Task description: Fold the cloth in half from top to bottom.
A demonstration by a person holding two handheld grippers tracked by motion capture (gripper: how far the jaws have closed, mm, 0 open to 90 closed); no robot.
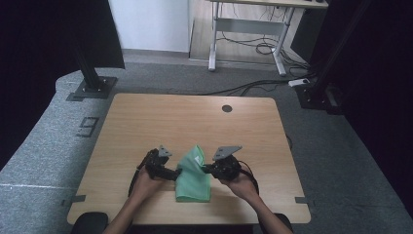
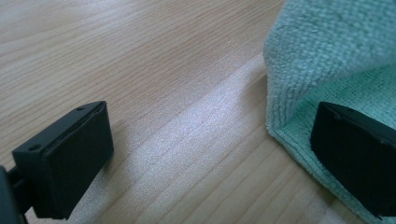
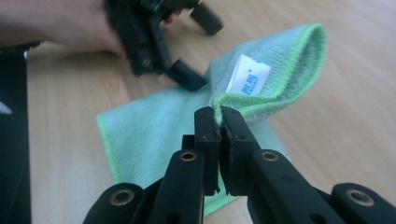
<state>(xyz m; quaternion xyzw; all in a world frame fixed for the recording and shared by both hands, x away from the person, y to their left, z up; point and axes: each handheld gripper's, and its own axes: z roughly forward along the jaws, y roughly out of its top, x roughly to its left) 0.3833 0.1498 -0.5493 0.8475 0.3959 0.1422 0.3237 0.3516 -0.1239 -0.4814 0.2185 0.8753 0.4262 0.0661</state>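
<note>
On the pale wood-grain counter, near its front edge, a soft green terry cloth lies long axis front-to-back, flanked by the released left tool and the right tool clenched on its raised, stitched hem.

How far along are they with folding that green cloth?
Partway, it seems. The green cloth already lies as a narrow rectangle on the table. In hand: the right hand-held gripper pinches one edge, lifting it over. The left hand-held gripper stands open at the cloth's side. Left: laying that fold flat.
</note>
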